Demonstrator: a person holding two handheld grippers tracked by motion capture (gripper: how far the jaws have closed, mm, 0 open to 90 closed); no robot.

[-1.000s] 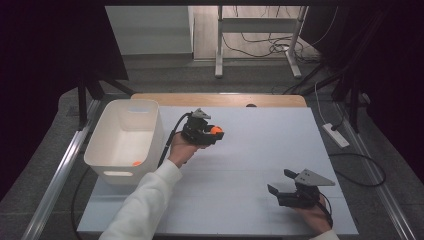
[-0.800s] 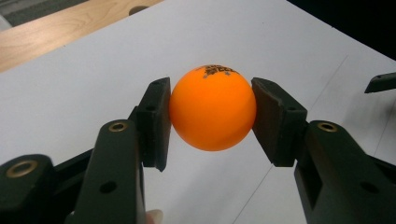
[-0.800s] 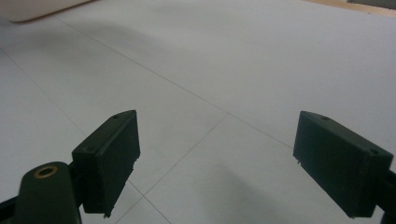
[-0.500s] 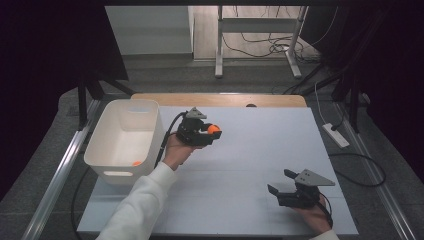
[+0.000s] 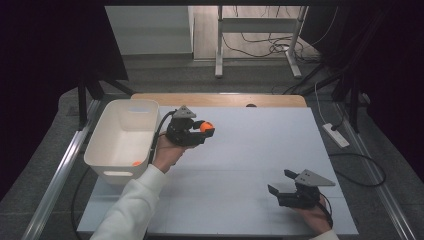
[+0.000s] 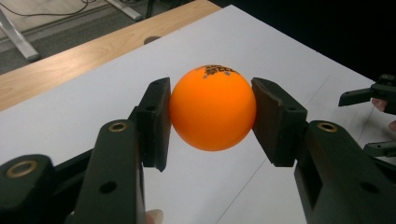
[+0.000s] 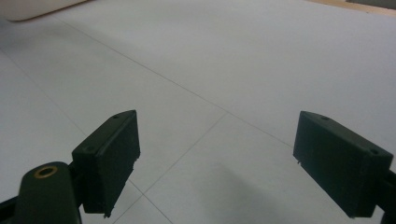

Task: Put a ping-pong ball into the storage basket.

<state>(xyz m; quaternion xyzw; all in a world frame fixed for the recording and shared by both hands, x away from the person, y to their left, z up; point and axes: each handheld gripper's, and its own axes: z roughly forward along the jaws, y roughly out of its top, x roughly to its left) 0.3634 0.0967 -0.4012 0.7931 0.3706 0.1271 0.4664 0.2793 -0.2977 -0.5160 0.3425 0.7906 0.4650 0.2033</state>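
An orange ball (image 6: 212,108) with dark print on top sits between the two black pads of my left gripper (image 6: 209,122), which is shut on it. From above, that left gripper (image 5: 202,131) holds the orange ball (image 5: 205,127) over the white table, just right of the white tub (image 5: 107,145). A second small orange ball (image 5: 136,163) lies inside the tub near its front wall. My right gripper (image 5: 281,184) rests low at the table's front right, its jaws open and nothing between them; the right gripper (image 7: 219,158) looks across bare tabletop.
The white table (image 5: 260,150) has a wooden strip (image 5: 220,100) along its far edge. A power strip (image 5: 336,135) and cables lie on the floor to the right. Metal rails run down both sides of the table.
My left hand has carried the orange ball a little toward the left and up, closer to the tub. The right gripper has stayed where it was.
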